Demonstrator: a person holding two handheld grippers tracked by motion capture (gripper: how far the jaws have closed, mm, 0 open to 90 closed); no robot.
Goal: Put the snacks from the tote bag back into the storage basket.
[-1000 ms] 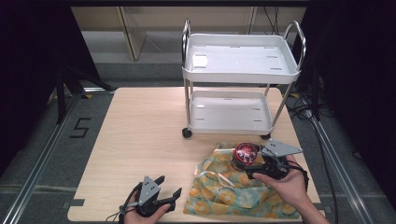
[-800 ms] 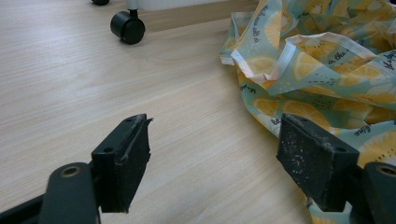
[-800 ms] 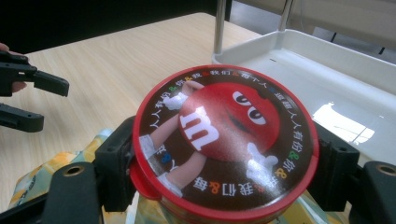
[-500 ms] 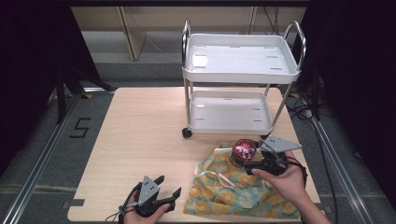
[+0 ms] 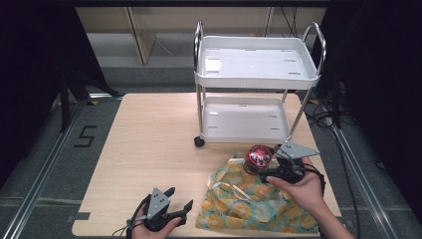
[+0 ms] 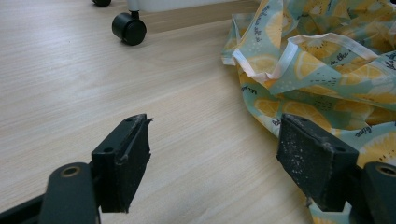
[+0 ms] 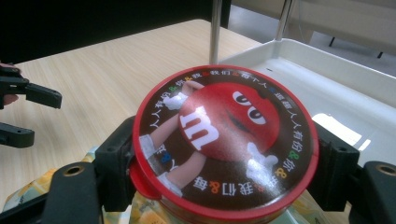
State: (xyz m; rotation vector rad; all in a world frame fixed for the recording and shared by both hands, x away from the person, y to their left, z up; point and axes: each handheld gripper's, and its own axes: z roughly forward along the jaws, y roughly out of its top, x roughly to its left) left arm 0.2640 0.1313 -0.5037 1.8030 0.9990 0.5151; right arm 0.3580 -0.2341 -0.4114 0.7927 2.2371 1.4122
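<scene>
Right claw [image 7: 224,163] grips red tin [image 7: 225,142] (base hidden).

Left gripper [image 5: 180,199] rests low at near left, jaws spread wide; right gripper [image 5: 263,172] at near right, jaws clamped.

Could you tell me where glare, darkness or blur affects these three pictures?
High view: the surroundings fall into black at both sides, while the white cart is brightly lit. Right gripper view: a soft sheen crosses the red candy tin's lid, and a bright patch lies on the cart's lower shelf. Left gripper view: the lemon-print cloth is sharp; the caster is slightly soft.
</scene>
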